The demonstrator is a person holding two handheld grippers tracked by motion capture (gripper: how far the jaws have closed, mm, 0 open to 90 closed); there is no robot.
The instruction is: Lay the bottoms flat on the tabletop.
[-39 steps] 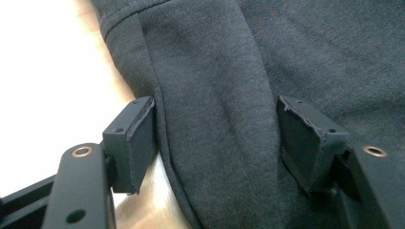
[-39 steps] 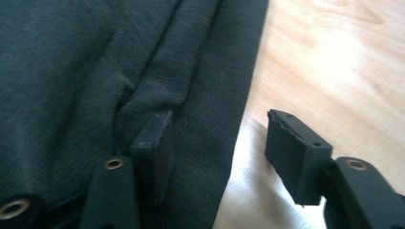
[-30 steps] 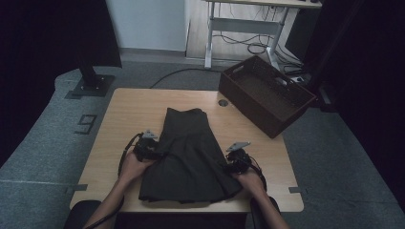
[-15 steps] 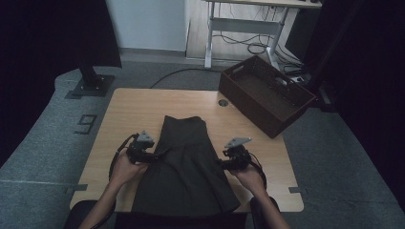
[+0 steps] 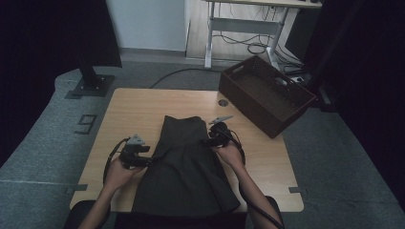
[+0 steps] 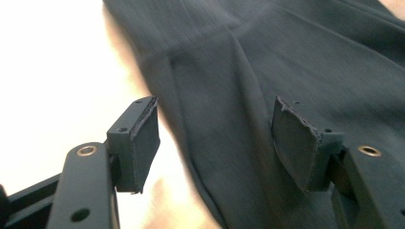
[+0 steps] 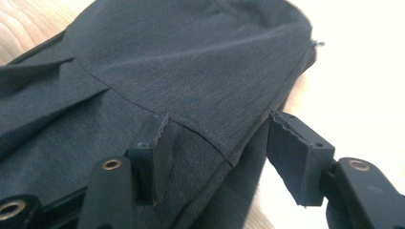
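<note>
A dark skirt lies flat on the wooden counter, hem nearest the person. The left tongs and right tongs straddle its side edges, jaws apart, the right just widening. Beyond sits a brown basket.

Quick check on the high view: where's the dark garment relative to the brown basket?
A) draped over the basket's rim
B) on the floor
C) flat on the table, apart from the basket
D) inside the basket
C: the dark garment lies spread on the table between the two grippers, while the brown basket sits apart at the table's far right corner.
</note>
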